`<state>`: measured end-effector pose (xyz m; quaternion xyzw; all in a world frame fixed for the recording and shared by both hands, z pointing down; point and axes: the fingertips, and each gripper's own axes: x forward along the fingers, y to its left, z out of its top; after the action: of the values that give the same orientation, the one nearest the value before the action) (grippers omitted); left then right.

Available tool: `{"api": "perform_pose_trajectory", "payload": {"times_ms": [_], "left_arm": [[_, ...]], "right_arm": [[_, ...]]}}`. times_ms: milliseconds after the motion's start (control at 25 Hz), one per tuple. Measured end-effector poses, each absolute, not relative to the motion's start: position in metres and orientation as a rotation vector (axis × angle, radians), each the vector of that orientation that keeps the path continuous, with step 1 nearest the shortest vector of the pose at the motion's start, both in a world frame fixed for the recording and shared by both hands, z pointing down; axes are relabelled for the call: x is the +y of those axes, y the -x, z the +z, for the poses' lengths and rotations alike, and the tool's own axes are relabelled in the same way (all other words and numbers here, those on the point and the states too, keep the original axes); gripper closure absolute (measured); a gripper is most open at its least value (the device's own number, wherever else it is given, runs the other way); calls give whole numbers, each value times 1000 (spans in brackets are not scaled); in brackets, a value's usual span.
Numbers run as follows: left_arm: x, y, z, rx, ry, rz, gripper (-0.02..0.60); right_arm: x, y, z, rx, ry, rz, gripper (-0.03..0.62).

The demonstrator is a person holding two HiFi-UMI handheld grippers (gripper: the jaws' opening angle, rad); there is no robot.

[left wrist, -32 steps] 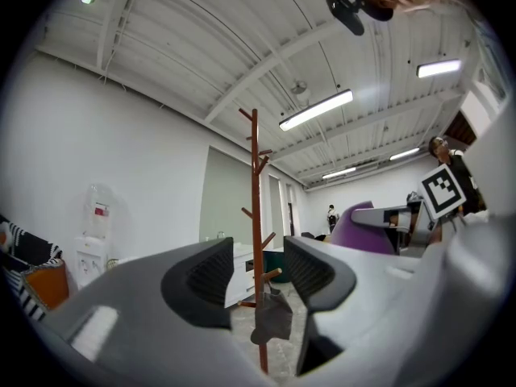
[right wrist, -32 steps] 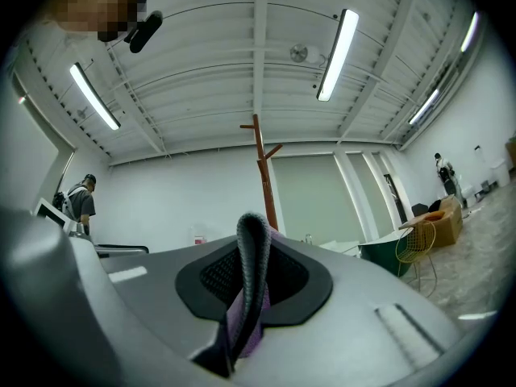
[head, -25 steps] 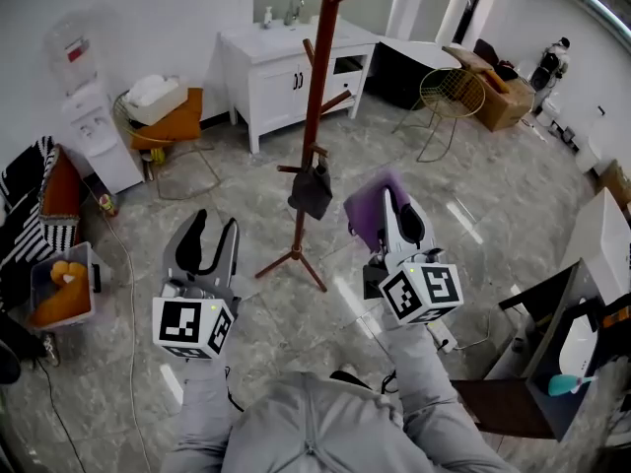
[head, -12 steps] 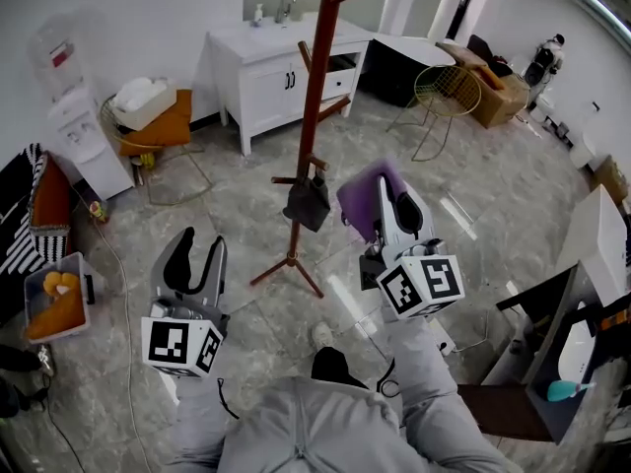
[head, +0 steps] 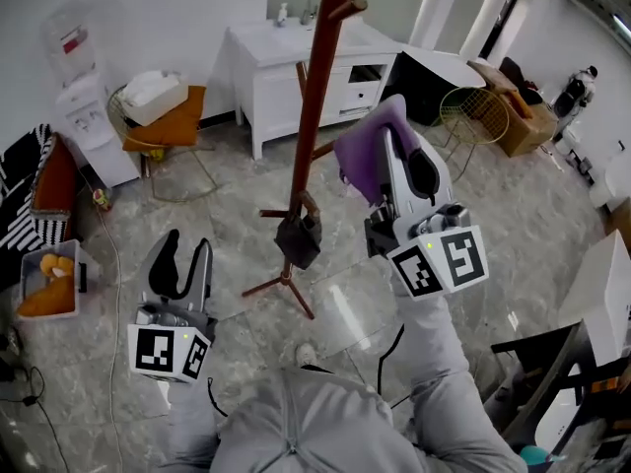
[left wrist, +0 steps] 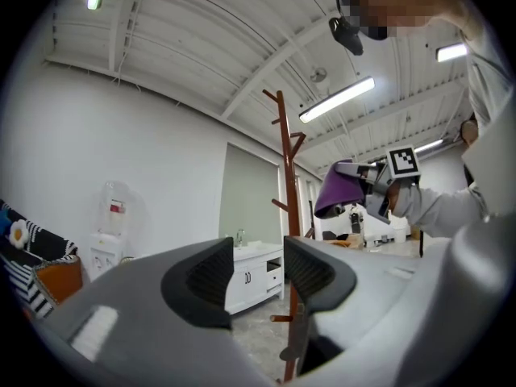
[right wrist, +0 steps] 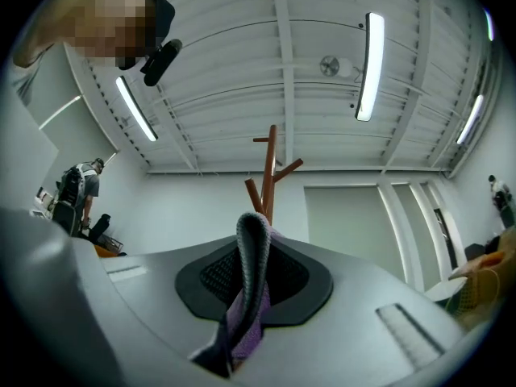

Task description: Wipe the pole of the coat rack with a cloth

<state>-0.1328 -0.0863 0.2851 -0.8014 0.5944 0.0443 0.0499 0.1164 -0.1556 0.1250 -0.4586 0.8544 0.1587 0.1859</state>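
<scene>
Pole (head: 317, 87): brown, upright, mid scene, dark bag (head: 298, 240) hung on a low peg
Right gripper (head: 396, 151): raised, jaws clamped on purple cloth (head: 365, 154)
Cloth place: just right of the pole, touching or not cannot be told
Left gripper (head: 183, 256): low at near left, jaws narrowly apart, nothing between, well apart from the pole

Purple cloth (head: 370, 153), red-brown pole (head: 317, 87).

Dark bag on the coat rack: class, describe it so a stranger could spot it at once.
Find the tall red-brown coat rack standing before the white cabinet. Low on it hangs a dark bag, the only thing hung there.
</scene>
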Motion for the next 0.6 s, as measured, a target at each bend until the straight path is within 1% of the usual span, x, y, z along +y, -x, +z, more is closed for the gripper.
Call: {"api": "perform_pose_trajectory", "payload": {"times_ms": [160,280,600], "left_arm": [[-104,122,282,1890,2377,146,376],[-110,113,281,1941,2332,134,375],[-115,133,284,2067,2235,112,375]], "right_arm": [[-182,-114,87,2447,1113,554,562],[-198,-108,71,2489,973,573,562],[-245,-68,88,2600,816,456,560]]}}
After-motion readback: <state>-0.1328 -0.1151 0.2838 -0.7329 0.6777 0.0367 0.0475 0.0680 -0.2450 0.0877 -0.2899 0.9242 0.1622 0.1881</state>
